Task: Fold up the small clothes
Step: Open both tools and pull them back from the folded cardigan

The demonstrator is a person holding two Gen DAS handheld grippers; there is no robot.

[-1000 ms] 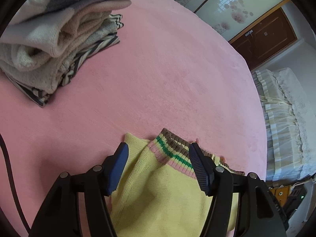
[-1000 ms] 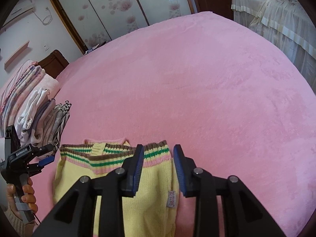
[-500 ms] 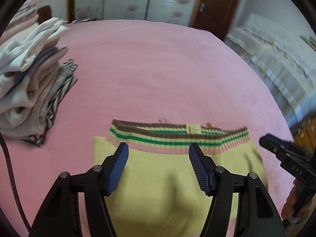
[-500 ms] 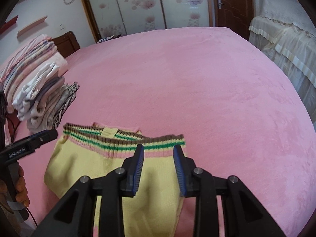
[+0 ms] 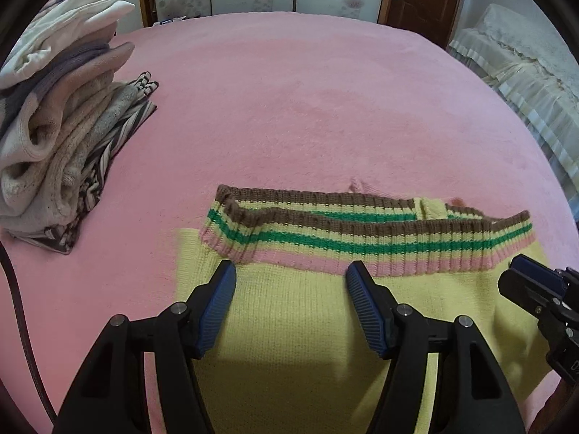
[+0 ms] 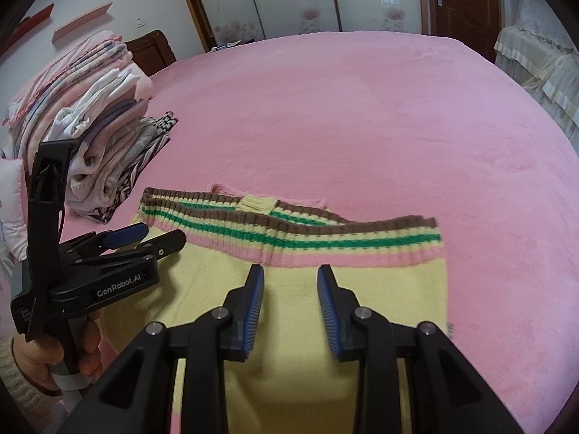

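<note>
1. We have a pink blanket (image 5: 325, 90) filling the space ahead of both sets of fingers.
2. Yellow sweater (image 5: 307, 325) lies flat on it, under and just ahead of our fingers; its striped band (image 5: 362, 238) runs crosswise just past the fingertips, top layer slightly rumpled.
3. Stack of folded clothes (image 5: 54, 137) sits well apart, off to the left of our left fingers.
4. Left gripper (image 5: 291, 278): fingers spread wide over the yellow knit, nothing between them. We can't tell if the tips touch the fabric.
5. Right gripper (image 6: 290, 277): fingers spread, a narrower gap than the left, nothing pinched, over the sweater's right half.
</note>
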